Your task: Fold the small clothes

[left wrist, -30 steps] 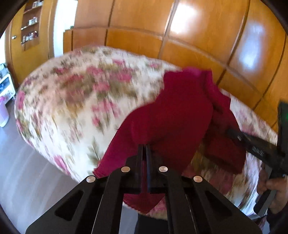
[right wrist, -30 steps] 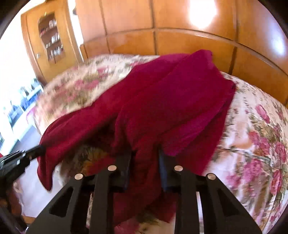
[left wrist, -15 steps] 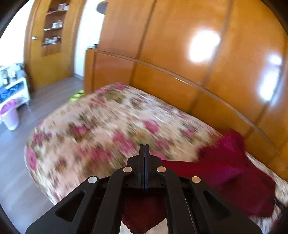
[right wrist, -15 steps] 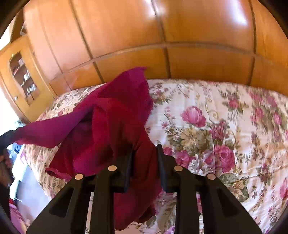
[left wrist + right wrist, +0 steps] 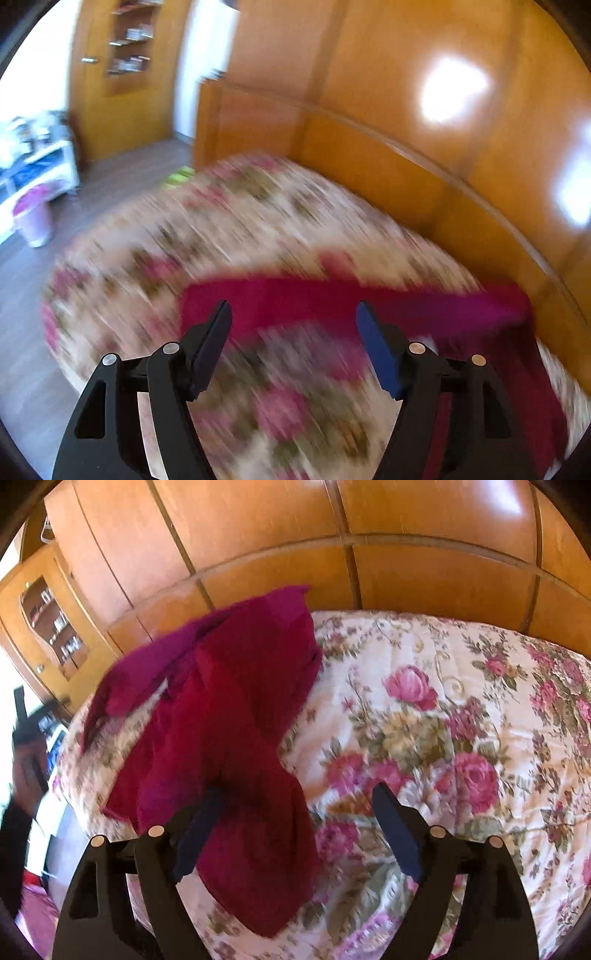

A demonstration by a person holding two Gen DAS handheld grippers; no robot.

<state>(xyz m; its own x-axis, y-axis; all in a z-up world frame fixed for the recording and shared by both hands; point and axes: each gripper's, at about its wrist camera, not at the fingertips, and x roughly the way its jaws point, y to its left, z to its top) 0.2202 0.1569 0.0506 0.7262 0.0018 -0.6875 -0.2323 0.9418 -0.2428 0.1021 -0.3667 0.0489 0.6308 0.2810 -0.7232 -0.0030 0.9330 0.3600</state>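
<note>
Carried across the bed (image 5: 424, 709) a second ago, now let go: garment (image 5: 229, 716) rumpled by the headboard (image 5: 436, 579). Left gripper (image 5: 293, 314) and right gripper (image 5: 295, 797) opening, fingers apart, nothing clamped. Spreading step; next, regrasping edges to flatten.

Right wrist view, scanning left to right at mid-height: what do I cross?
Person's hand with the left gripper at the frame edge → red garment lying on the bed → bare floral bedspread, running to the right edge.
</note>
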